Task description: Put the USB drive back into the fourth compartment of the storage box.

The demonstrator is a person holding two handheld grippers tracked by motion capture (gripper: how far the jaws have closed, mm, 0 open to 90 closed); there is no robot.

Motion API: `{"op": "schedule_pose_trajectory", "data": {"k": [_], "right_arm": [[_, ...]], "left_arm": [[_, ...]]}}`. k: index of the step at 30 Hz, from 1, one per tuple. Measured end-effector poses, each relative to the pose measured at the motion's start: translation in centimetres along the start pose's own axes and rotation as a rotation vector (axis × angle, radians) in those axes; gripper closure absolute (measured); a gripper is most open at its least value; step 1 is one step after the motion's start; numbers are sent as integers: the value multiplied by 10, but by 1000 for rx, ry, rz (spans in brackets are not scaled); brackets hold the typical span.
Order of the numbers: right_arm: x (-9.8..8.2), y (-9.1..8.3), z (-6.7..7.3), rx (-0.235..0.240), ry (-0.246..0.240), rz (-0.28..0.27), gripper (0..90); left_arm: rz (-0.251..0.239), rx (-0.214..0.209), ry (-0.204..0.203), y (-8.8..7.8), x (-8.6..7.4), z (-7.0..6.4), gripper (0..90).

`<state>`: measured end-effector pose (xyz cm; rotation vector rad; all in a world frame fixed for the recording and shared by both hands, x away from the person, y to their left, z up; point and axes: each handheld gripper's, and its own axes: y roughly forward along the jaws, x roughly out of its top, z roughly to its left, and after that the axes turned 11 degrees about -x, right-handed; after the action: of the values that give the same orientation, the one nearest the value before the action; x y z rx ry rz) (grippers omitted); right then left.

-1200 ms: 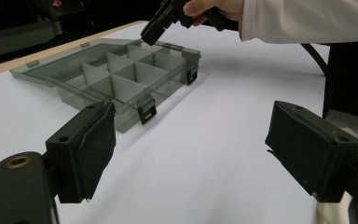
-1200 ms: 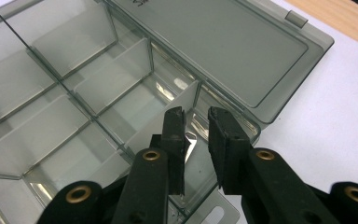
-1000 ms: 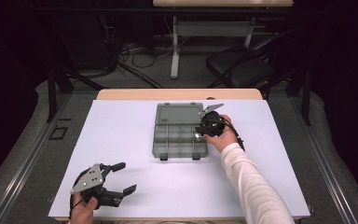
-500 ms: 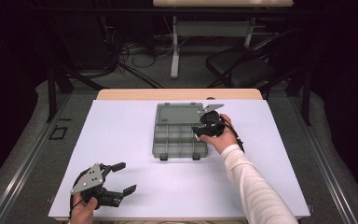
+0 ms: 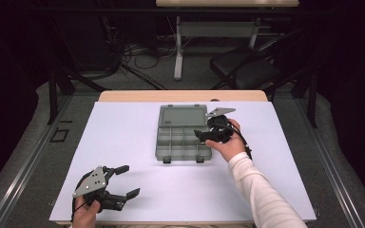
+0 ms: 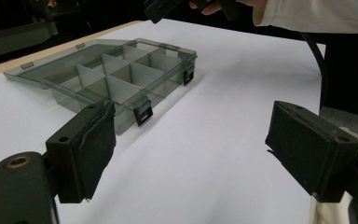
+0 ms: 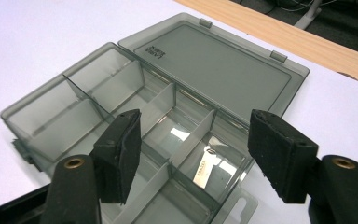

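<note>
High view: the open smoky compartment box [image 5: 183, 133] lies mid-table, right gripper [image 5: 203, 136] at its right edge, jaws just opening, nothing between them. Left gripper view: left gripper [image 6: 191, 154] gapes wide, empty. Right gripper view: an eraser [image 7: 208, 169] lies in one compartment

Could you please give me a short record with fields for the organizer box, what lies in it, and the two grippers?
box: organizer box, smoky clear plastic, on the white table
lid: lid open, lying flat behind the compartments
contents: small flat white piece in one compartment near the right gripper
right gripper: right gripper at the box's right edge, jaws just opening, nothing between them
left gripper: left gripper open, near the table's front-left corner
</note>
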<state>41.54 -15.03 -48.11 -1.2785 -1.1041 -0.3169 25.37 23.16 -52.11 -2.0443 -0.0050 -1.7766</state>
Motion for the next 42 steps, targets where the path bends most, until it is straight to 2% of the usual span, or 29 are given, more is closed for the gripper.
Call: {"op": "schedule_pose_trajectory", "data": {"k": [2, 5, 9, 16, 23, 26, 29, 32, 37, 40, 42], "right_arm": [[0, -6, 1, -2, 5, -11, 320], [-2, -16, 3, 29, 28, -25, 312], [-5, -31, 7, 23, 2, -69, 275], [-12, -55, 13, 60, 32, -107, 180], [-27, -81, 18, 62, 33, -153, 144], [-36, -92, 18, 44, 38, -176, 124], [-48, -102, 16, 42, 63, -192, 39], [-62, -110, 13, 35, 93, -199, 0], [-85, -119, 8, 0, 117, -196, 0], [-99, -122, 7, -22, 105, -192, 0], [-109, -125, 8, -43, 60, -196, 0]], "left_arm": [[-1, 0, -2, 0, 0, 0, 157], [-1, 0, -4, 0, 0, 1, 158], [-1, 4, -11, 0, -1, 2, 158], [-2, 1, -9, 1, 0, 0, 157], [2, 0, -5, 2, 0, -1, 157], [1, 2, -6, 2, -1, 0, 157], [-4, 5, -11, 1, -1, 0, 157], [-3, 4, -12, 0, -1, 0, 157], [-6, 6, -14, 0, -1, 0, 158], [-8, 7, -15, 0, -1, 0, 157], [-7, 7, -13, 0, -1, 0, 157]]}}
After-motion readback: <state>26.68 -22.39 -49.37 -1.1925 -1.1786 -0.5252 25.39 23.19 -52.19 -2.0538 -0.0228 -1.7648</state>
